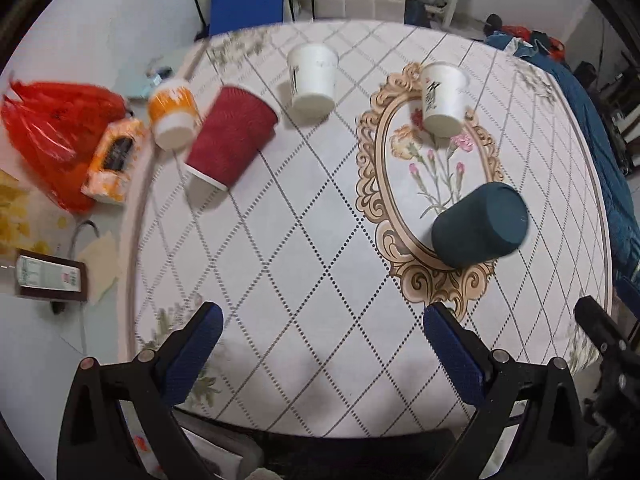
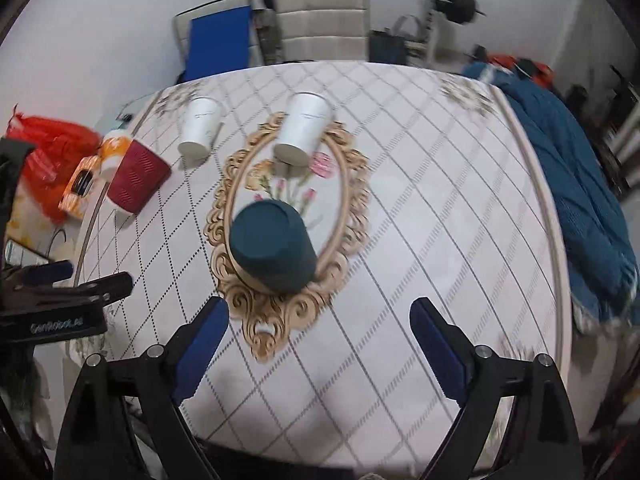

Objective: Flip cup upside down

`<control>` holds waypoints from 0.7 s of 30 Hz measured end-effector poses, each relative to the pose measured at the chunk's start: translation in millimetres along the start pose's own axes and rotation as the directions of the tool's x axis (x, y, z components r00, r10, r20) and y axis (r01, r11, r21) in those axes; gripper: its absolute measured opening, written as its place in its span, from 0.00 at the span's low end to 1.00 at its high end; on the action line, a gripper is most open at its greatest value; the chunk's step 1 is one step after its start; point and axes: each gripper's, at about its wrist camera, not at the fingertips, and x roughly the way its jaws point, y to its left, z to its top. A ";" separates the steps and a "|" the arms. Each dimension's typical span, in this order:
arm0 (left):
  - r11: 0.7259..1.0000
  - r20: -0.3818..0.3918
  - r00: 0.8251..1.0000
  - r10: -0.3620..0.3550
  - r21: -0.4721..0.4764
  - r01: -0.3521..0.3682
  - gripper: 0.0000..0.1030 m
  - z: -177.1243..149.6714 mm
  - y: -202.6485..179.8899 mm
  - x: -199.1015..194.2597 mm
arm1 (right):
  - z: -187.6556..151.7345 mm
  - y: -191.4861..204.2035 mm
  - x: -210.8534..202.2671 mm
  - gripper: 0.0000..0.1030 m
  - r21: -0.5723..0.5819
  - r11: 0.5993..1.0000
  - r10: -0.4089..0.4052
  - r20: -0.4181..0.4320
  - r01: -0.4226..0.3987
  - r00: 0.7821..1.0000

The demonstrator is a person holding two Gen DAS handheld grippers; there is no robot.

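Several cups stand on the patterned tablecloth (image 1: 304,264). A dark teal cup (image 1: 480,226) stands upside down on the floral oval; it also shows in the right wrist view (image 2: 274,246). A red ribbed cup (image 1: 230,136), an orange-and-white cup (image 1: 174,114) and two white paper cups (image 1: 312,76) (image 1: 444,98) stand mouth up further back. My left gripper (image 1: 322,330) is open and empty above the near table. My right gripper (image 2: 320,320) is open and empty, just short of the teal cup.
A red plastic bag (image 1: 56,128), an orange packet (image 1: 114,160) and a framed card (image 1: 50,278) lie on the floor left of the table. A blue blanket (image 2: 576,200) drapes the right edge. Chairs (image 2: 320,20) stand behind. The left gripper's body (image 2: 52,304) shows at the right view's left.
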 end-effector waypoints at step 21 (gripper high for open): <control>0.999 0.293 0.955 -0.033 -0.004 0.036 1.00 -70.8 -20.4 -237.8 | -37.3 -10.6 -261.4 0.95 0.036 0.999 -0.045 0.222 0.038 0.974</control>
